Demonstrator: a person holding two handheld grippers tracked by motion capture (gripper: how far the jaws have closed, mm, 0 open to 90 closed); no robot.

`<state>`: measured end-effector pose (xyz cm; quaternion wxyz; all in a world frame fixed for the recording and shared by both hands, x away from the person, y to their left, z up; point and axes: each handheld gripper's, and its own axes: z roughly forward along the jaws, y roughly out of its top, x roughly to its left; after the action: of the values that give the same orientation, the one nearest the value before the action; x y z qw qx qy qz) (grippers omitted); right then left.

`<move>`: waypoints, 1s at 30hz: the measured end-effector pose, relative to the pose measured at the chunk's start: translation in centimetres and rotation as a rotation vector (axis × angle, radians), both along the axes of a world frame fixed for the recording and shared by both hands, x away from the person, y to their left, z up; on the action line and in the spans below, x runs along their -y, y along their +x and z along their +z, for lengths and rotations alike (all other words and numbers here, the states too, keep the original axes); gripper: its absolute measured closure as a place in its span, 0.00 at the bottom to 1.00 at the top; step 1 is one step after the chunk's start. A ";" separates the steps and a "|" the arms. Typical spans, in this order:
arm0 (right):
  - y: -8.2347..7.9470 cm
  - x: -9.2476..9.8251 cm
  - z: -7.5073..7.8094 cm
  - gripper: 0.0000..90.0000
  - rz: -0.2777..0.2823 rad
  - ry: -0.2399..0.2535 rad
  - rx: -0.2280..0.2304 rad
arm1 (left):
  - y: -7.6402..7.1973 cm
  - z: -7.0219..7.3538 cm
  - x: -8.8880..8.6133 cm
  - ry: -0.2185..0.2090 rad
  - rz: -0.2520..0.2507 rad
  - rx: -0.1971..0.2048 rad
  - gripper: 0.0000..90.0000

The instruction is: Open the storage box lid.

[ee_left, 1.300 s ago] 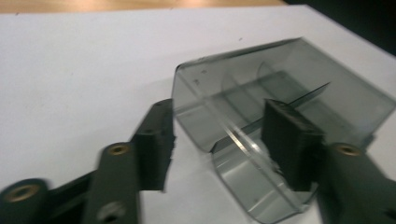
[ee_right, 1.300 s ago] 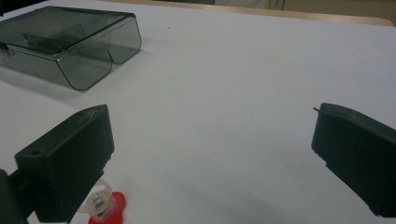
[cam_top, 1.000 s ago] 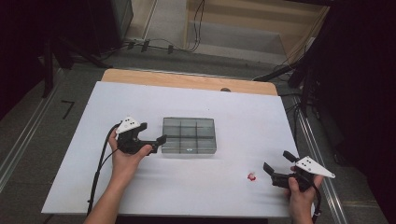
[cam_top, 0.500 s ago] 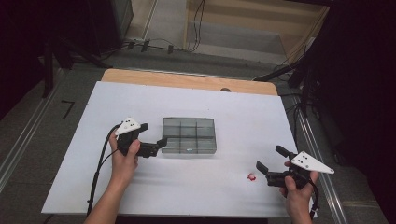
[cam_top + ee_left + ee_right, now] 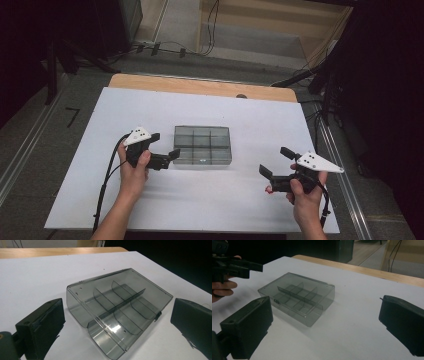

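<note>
The small pink item is mostly hidden beside the right gripper, which has moved left over it since earlier. Both grippers' jaws stand wide apart and hold nothing. The box lies mid-table, just beside the left gripper.

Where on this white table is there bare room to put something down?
Plenty: the far strip between the clear divided box and the wooden edge, and the near stretch between both hands. It is tighter beside the box's left end, by the left gripper, and around the small red bit under the right gripper.
</note>
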<state>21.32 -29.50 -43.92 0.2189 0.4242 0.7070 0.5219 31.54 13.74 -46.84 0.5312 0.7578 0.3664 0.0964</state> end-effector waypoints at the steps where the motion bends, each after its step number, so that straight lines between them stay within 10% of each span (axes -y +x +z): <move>1: 0.3 -0.4 0.1 0.00 0.002 0.003 -0.006 | 0.0 0.0 0.0 0.000 0.001 0.001 0.00; 30: 4.4 -7.6 1.1 0.01 0.113 -0.023 -0.053 | -0.1 0.3 -0.4 -0.025 -0.012 -0.005 0.00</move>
<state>25.71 -21.86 -42.86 0.1751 0.3946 0.7413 0.5139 31.42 14.13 -46.51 0.5402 0.7535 0.3645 0.0867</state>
